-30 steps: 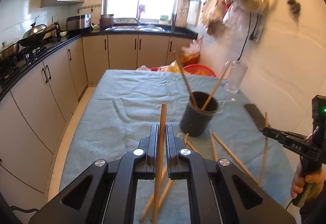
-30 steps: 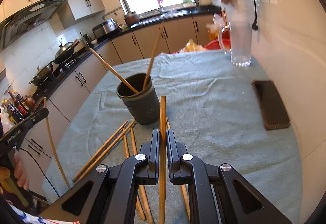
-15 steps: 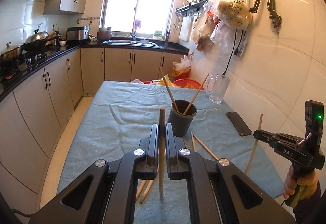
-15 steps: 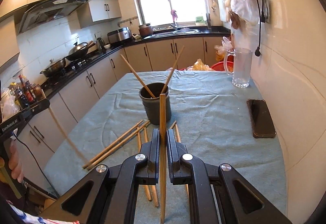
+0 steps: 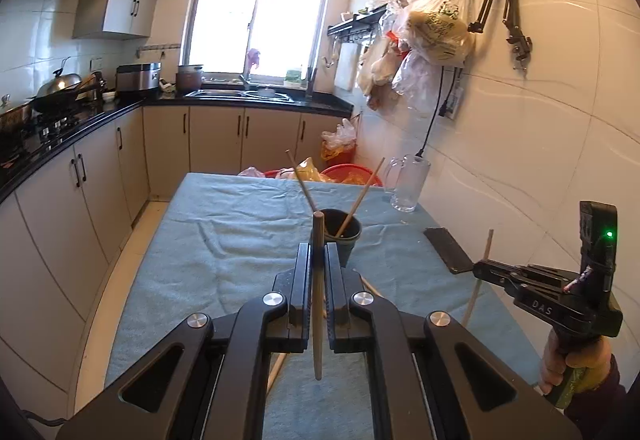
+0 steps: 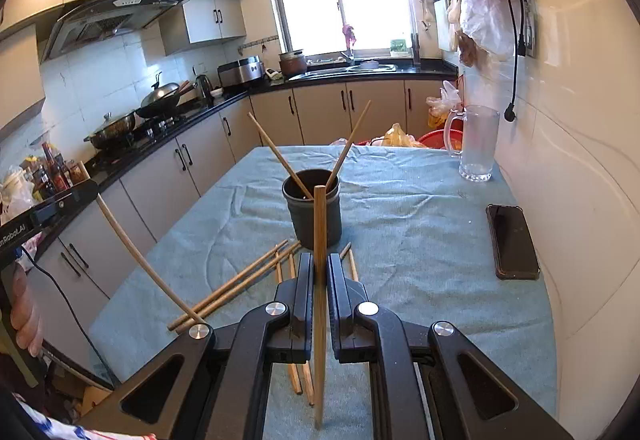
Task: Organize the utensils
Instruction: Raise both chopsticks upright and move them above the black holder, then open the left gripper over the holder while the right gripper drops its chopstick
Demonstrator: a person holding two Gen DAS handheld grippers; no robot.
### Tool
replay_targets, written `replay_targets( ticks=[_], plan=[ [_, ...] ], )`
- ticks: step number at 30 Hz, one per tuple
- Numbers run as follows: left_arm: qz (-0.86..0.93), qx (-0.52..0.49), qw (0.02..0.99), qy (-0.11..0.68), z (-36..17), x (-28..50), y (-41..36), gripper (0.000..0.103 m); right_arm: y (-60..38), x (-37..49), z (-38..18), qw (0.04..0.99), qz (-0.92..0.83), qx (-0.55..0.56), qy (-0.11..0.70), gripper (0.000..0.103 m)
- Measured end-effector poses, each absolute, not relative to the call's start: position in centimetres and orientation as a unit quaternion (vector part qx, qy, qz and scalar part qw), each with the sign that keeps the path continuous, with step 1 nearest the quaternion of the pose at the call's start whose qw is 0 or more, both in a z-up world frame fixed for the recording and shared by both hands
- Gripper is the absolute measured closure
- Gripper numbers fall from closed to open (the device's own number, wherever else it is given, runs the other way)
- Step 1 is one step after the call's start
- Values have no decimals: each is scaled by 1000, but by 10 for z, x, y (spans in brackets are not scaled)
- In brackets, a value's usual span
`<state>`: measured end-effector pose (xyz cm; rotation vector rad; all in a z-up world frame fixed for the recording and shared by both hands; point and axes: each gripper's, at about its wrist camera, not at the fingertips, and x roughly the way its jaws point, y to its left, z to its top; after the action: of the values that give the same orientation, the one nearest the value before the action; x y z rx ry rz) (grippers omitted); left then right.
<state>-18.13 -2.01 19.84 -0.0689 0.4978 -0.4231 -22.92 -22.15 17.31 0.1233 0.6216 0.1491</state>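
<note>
My left gripper [image 5: 318, 258] is shut on a wooden chopstick [image 5: 318, 236] that stands upright between its pads, held above the table. My right gripper [image 6: 319, 266] is likewise shut on an upright chopstick [image 6: 319, 216]. Beyond both stands a dark round holder [image 6: 312, 208] [image 5: 342, 236] with two chopsticks leaning out of it. Several loose chopsticks [image 6: 240, 282] lie on the blue-grey tablecloth [image 6: 420, 240] in front of the holder. The right gripper [image 5: 478, 267] shows at the right edge of the left wrist view, the left gripper [image 6: 94, 187] at the left edge of the right wrist view.
A black phone [image 6: 512, 240] lies near the table's right edge by the tiled wall. A glass mug [image 6: 476, 144] stands at the far right corner. Red basins and bags [image 5: 344, 172] sit beyond the table. Kitchen cabinets [image 5: 60, 200] run along the left.
Both grippers have lifted and drawn back from the holder with their chopsticks, which have come off the table. The holder and loose chopsticks now look farther away.
</note>
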Motion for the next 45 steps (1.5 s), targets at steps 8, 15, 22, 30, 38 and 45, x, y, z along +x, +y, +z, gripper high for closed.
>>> replay_targets(
  ticks=[8, 15, 22, 30, 38, 45],
  plan=[
    [-222, -41, 945, 239, 215, -165, -30, 98, -231, -220, 194, 953, 75, 72, 285, 96],
    [-220, -37, 951, 214, 240, -140, -44, 98, -237, -202, 227, 963, 72, 69, 249, 96],
    [-221, -46, 951, 210, 263, -92, -67, 98, -230, -158, 259, 970, 77, 74, 218, 96],
    [-202, -65, 954, 209, 273, -35, -88, 98, -230, -108, 278, 974, 75, 115, 179, 96],
    [-187, -73, 951, 234, 248, 12, -106, 98, -239, -62, 244, 968, 49, 140, 203, 96],
    [-176, -60, 944, 274, 215, 33, -112, 98, -242, -39, 205, 957, 45, 143, 249, 96]
  ],
)
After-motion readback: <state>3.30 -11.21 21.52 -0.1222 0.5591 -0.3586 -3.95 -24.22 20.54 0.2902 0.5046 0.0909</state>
